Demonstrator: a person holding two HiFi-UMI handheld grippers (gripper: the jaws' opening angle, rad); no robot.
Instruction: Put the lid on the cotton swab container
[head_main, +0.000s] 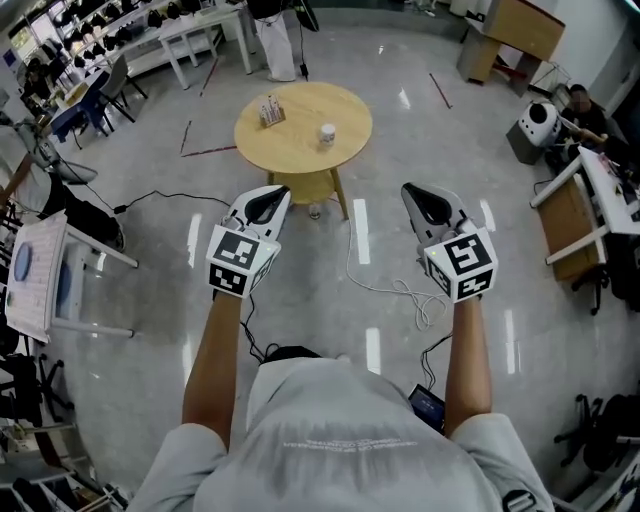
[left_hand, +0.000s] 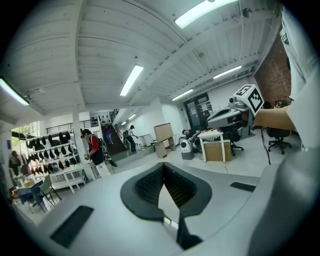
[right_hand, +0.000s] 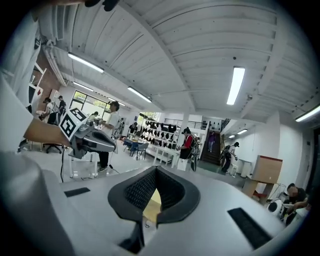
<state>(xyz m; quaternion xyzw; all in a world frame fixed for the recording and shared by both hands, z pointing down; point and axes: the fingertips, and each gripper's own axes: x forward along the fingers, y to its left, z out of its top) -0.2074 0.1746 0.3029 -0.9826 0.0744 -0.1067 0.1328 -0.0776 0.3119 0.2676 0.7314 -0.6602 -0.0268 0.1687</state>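
Observation:
On the round wooden table (head_main: 300, 150) ahead stands a small clear cotton swab container (head_main: 271, 111) with swabs sticking up, left of centre. A small white round piece (head_main: 327, 133), too small to tell apart as a lid, sits to its right. Both grippers are held up in front of the person, well short of the table. The left gripper (head_main: 268, 203) (left_hand: 163, 167) is shut with nothing between its pads. The right gripper (head_main: 425, 203) (right_hand: 156, 172) is shut and empty too. Each gripper view looks across the room; the right gripper (left_hand: 235, 107) and the left gripper (right_hand: 82, 132) show in each other's views.
Cables (head_main: 395, 290) trail over the grey floor between the person and the table. White tables (head_main: 190, 35) and chairs stand at the back left, a white rack (head_main: 45, 280) at the left. Desks (head_main: 580, 215) and a seated person (head_main: 590, 115) are at the right.

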